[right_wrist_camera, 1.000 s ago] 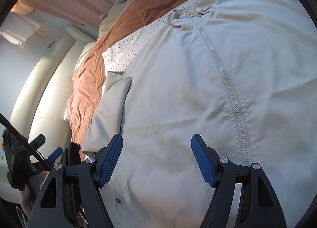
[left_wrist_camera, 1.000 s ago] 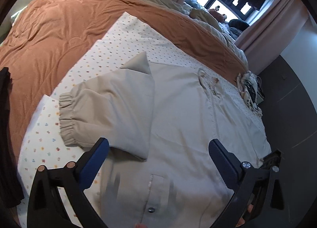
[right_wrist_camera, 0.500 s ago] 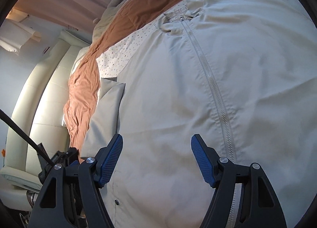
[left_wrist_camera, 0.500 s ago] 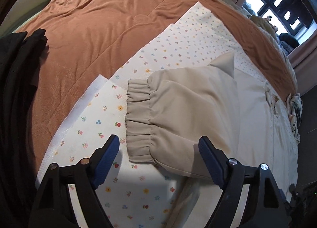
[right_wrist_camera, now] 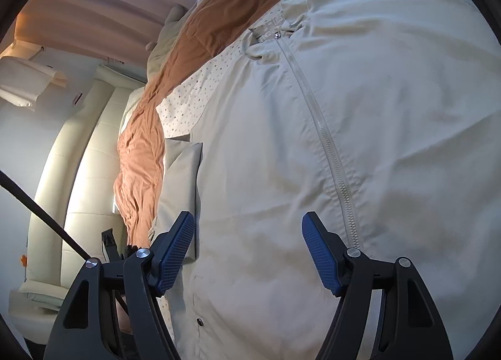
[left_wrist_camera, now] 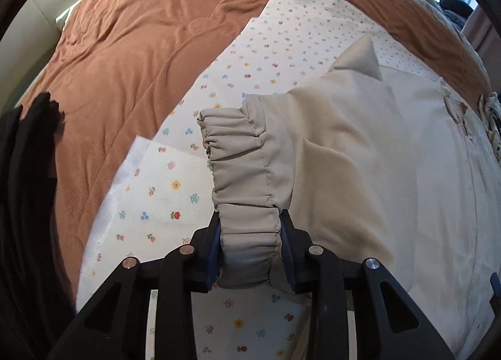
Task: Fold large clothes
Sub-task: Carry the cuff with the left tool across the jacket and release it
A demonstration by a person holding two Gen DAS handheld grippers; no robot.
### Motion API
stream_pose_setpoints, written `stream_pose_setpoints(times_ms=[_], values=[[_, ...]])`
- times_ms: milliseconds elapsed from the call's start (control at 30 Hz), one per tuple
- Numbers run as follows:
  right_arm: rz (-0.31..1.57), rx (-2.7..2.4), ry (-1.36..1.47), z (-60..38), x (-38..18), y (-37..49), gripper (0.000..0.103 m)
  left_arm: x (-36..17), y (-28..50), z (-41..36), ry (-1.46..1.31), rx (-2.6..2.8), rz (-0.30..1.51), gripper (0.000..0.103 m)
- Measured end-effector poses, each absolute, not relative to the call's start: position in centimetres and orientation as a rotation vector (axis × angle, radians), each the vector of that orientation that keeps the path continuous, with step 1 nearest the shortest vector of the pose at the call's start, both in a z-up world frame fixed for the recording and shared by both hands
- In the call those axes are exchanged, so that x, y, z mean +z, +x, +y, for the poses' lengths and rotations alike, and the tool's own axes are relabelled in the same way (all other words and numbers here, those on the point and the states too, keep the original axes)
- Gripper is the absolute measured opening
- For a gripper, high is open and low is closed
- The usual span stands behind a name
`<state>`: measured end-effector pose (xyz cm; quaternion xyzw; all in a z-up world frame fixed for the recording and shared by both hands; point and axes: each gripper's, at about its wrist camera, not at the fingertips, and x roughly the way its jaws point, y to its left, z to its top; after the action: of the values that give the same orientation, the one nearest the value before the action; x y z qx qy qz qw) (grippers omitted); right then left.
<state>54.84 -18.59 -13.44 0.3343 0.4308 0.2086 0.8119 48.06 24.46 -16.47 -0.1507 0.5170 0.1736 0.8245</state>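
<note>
A large beige zip jacket lies flat on a floral sheet on the bed. One sleeve is folded across its body. My left gripper is shut on the elastic cuff of that sleeve and lifts it a little off the sheet. In the right wrist view the jacket fills the frame, with its zipper running up to the collar. My right gripper is open and empty, just above the jacket's lower front.
An orange-brown quilt covers the bed beyond the sheet. Dark clothing lies at the left edge. A cream padded headboard and curtains show in the right wrist view. A patterned item lies past the collar.
My left gripper moved left from the jacket body to the sleeve cuff, closed on it and raised it. My right gripper stayed open and crept slightly forward over the jacket.
</note>
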Motion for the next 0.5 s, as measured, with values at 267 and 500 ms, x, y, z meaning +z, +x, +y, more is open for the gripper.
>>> stream_pose_setpoints(times_ms=[267,500], values=[[0.898,0.413,0.751,-20.4,-13.8,54.7,0.070,-5.6,47.3,20.0,-0.222,0.263,0.931,0.033],[0.864,0.404,0.777,-21.7,-12.9,53.9,0.070,0.4,47.7,13.1,-0.161,0.110,0.847,0.033]])
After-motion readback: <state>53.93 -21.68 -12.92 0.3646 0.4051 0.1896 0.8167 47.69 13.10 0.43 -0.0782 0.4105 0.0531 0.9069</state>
